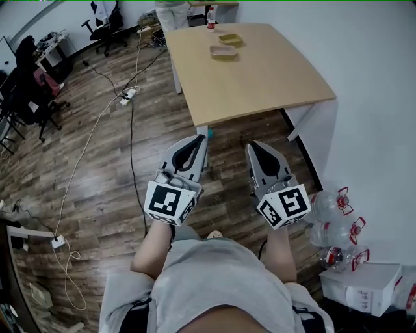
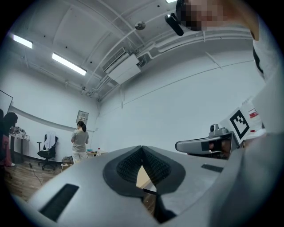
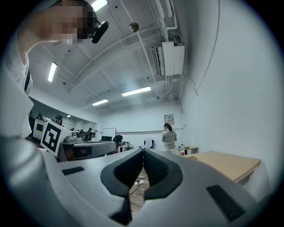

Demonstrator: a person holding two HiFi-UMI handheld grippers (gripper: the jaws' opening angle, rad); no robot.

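I hold both grippers side by side in front of my body, above the wooden floor and short of the table's near edge. My left gripper (image 1: 201,138) is shut with its jaw tips touching and nothing between them; its own view shows the closed tips (image 2: 142,147) against a white wall. My right gripper (image 1: 252,146) is likewise shut and empty, its tips (image 3: 143,150) meeting. A light wooden table (image 1: 260,78) stands ahead, carrying two shallow tan trays (image 1: 224,52) (image 1: 231,39) and a small bottle (image 1: 210,18) at its far end.
Cables and a power strip (image 1: 128,96) run across the floor on the left. Office chairs (image 1: 107,26) stand at the far left. Large water bottles (image 1: 335,224) and a white box (image 1: 361,289) sit by the right wall. A person (image 3: 169,138) stands beyond the table.
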